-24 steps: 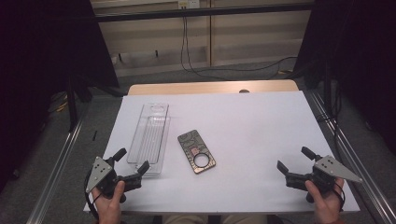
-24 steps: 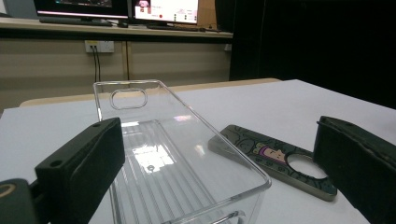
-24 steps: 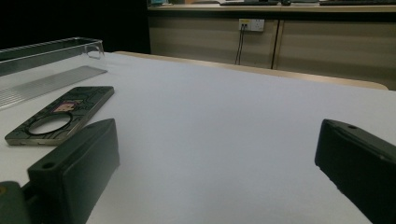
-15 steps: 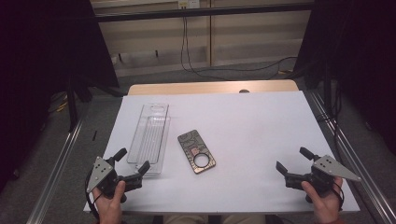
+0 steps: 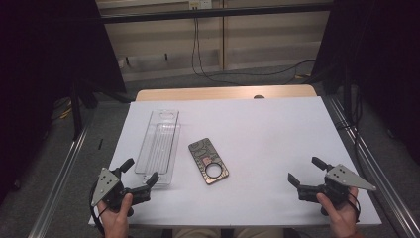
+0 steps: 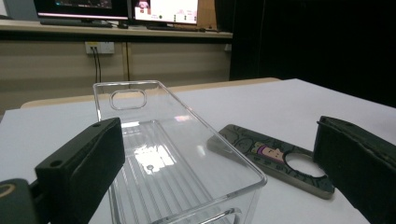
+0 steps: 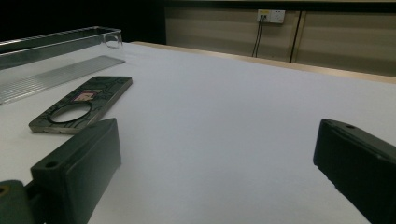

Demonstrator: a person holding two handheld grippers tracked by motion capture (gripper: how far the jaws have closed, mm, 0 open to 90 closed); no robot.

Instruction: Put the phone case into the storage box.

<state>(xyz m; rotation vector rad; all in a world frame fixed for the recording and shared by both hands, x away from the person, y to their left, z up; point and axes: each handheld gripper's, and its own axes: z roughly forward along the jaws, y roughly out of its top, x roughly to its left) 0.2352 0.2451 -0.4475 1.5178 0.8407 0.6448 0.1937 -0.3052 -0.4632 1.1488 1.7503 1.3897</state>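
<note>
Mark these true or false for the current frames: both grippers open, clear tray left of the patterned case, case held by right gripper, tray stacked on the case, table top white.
1. Both grippers are open. True: the left gripper and the right gripper stand with jaws apart and nothing between the pads.
2. The clear tray lies to the left of the patterned case. True in the high view.
3. The right gripper holds the patterned case. False: the case lies flat on the table, well away from that gripper.
4. The clear tray is stacked on the case. False: they lie side by side, apart.
5. The table has a white top. True.
</note>
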